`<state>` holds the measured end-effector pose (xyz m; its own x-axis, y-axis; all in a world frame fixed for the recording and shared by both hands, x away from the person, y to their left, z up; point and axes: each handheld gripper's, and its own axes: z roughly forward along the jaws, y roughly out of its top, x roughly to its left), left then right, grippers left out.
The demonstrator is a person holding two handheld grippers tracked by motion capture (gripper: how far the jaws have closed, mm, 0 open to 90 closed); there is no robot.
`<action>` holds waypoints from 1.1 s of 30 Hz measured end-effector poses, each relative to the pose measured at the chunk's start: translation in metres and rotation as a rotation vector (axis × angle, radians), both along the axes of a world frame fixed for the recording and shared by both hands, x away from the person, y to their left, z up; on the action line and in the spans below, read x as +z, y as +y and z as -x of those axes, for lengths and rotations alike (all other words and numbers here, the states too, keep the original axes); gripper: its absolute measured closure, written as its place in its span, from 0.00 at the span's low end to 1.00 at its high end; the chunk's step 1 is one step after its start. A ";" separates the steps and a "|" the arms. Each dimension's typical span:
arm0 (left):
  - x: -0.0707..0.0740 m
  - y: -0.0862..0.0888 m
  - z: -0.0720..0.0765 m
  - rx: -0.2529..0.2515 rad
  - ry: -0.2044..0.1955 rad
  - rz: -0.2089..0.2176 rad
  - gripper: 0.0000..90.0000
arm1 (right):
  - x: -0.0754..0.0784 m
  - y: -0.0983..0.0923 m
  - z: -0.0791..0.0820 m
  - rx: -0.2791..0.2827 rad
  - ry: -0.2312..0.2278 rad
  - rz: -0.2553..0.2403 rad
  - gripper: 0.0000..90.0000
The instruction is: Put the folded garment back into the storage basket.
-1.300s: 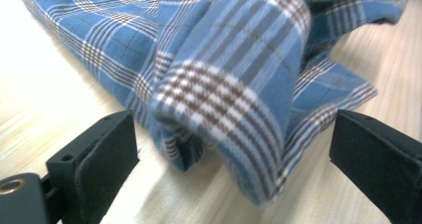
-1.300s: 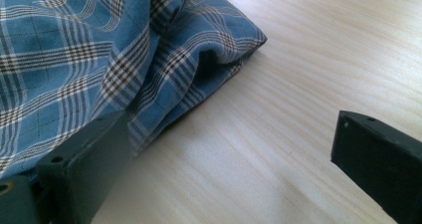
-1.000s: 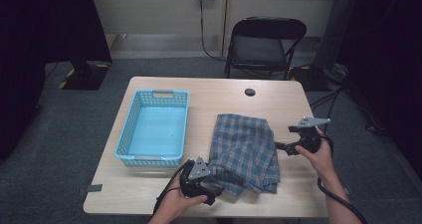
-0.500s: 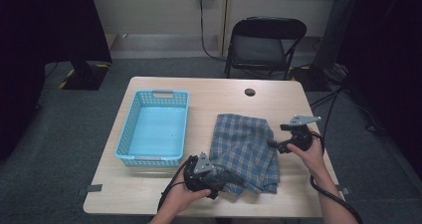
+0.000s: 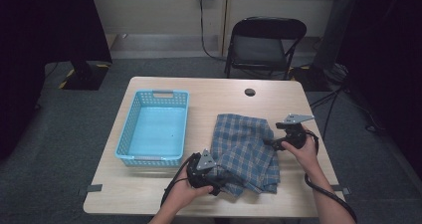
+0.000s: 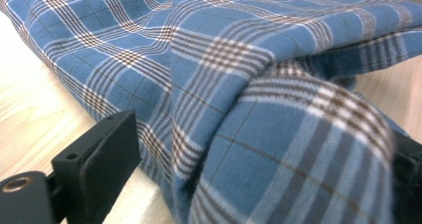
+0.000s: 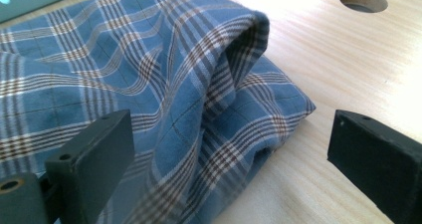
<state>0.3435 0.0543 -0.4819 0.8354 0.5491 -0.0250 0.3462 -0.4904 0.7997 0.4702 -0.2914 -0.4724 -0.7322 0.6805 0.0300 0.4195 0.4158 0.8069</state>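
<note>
Blue plaid cotton fills the space between the jaws of the left gripper point(image 6: 249, 184): a bunched fold of the checked cloth point(image 5: 246, 152) lies across them, one jaw visible at lower left, the other mostly hidden under the fabric at the right edge. The jaws appear spread around the fold, but whether they already pinch it cannot be told. In the high view this left gripper point(image 5: 219, 179) sits at the cloth's near-left corner, held by the person's left hand point(image 5: 181, 196).

The right gripper point(image 7: 234, 169) stands with its jaws spread wide and holds nothing; one jaw lies over the cloth's right edge, the other over bare wood. From above, the right gripper point(image 5: 276, 143) meets the right border of the cloth, about midway along it.

The cloth itself lies loosely folded on the right half of the wooden table point(image 5: 149, 189), just beside a light-blue plastic basket point(image 5: 130, 134) that occupies the left half. A round cable hole point(image 5: 250, 92) marks the far side of the tabletop; a black folding chair point(image 5: 263, 47) stands beyond.

Judged from this arrangement, the step in hand is taking hold of the cloth at two points. To do it well, the right jaws should slide low along the wood so that one passes beneath all layers of the edge before closing, while the left secures a full fold rather than a single ply.
</note>
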 end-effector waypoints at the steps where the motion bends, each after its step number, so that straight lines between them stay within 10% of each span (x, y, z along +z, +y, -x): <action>1: 0.000 0.000 -0.001 0.001 0.001 -0.002 0.05 | -0.001 0.001 0.000 0.000 0.002 0.004 0.04; 33: -0.017 0.003 -0.002 -0.030 -0.034 -0.001 0.28 | -0.026 0.016 -0.012 -0.011 0.066 0.037 0.03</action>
